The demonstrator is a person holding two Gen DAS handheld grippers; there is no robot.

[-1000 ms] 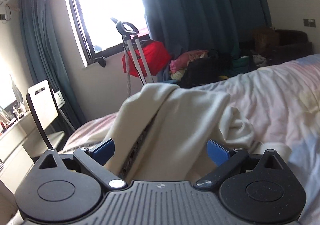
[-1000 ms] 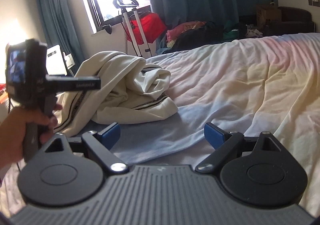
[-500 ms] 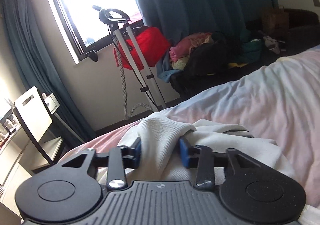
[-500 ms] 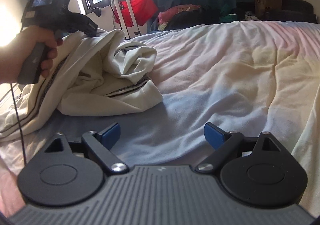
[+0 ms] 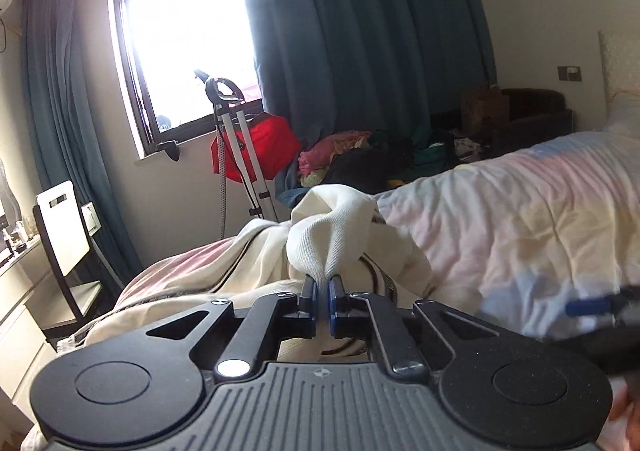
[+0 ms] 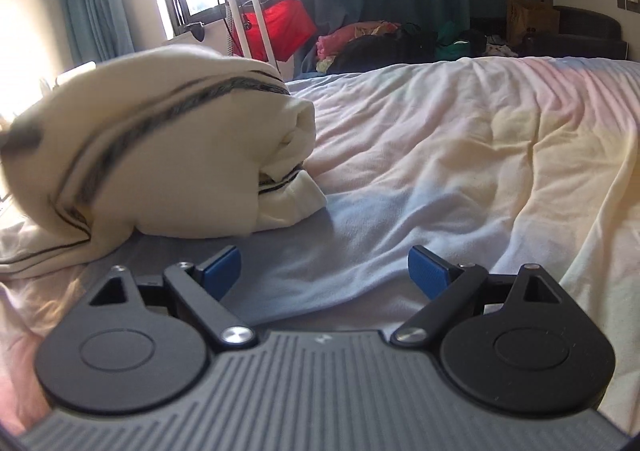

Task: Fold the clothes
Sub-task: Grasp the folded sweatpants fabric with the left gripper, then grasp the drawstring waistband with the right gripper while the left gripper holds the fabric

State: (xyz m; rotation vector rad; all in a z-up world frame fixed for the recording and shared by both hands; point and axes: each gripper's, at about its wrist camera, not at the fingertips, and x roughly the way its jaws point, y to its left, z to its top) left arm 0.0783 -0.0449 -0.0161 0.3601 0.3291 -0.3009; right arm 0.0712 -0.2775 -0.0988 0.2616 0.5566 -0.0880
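Left hand-held gripper (image 5: 323,293): jaws pressed together on a ribbed fold of the cream garment (image 5: 336,235). The pinched cloth rises in a peak directly ahead of the blue pads (image 5: 334,303), and the rest of the garment trails down to the bed (image 5: 520,219) below it.

Right hand-held gripper (image 6: 324,269): jaws spread wide, with only the bed sheet (image 6: 440,155) between them. No cloth touches either blue pad.

Cream garment, right wrist view (image 6: 160,155): a bunched heap with dark stripe trim, lying on the near left part of the bed, ahead and to the left of the right hand-held gripper. Its upper part is blurred. Its lower hem rests on the sheet, just beyond the gripper's left finger.

Bed: covered by a rumpled pastel sheet in pink, yellow and pale blue. The sheet to the right of the garment carries nothing.

Beyond the bed, against the window wall: a red bag (image 5: 264,147) with a white-legged stand in front of it, and a pile of mixed clothing (image 5: 360,159) to the right of the bag. A chair (image 5: 64,235) stands left of the bed. Dark teal curtains (image 5: 360,31) hang beside the window (image 5: 180,35).
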